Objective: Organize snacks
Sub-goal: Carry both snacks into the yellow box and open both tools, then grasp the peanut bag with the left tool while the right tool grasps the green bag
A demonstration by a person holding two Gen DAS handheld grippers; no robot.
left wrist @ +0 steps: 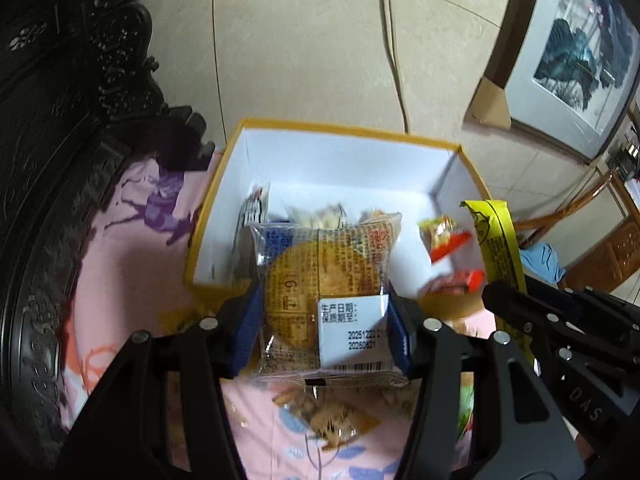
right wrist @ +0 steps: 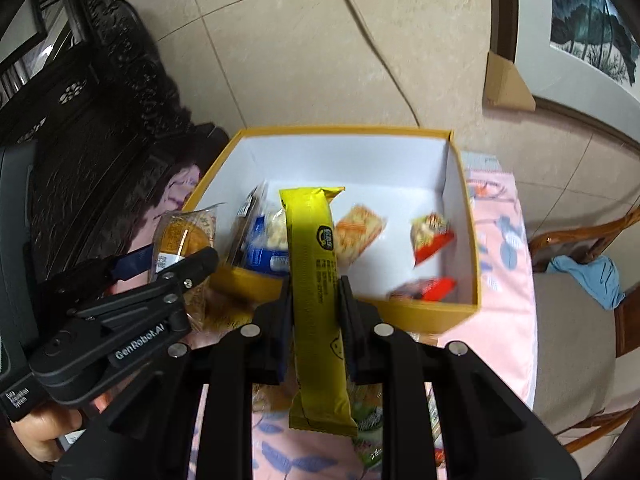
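A yellow-rimmed open box (left wrist: 344,128) (right wrist: 344,131) with white inner walls sits on a pink floral cloth and holds several wrapped snacks. My left gripper (left wrist: 326,304) is shut on a clear-wrapped round cake (left wrist: 324,280) held over the box's near edge; the cake also shows at the left of the right wrist view (right wrist: 182,240). My right gripper (right wrist: 314,292) is shut on a long yellow snack bar (right wrist: 314,280), held upright over the box's near wall; the bar also shows in the left wrist view (left wrist: 496,236).
Loose snack packets lie on the pink cloth (left wrist: 132,280) below both grippers. Dark carved furniture (left wrist: 60,120) stands at the left. A wooden chair (right wrist: 580,320) with blue cloth is at the right. A framed picture (left wrist: 568,52) leans on the tiled floor.
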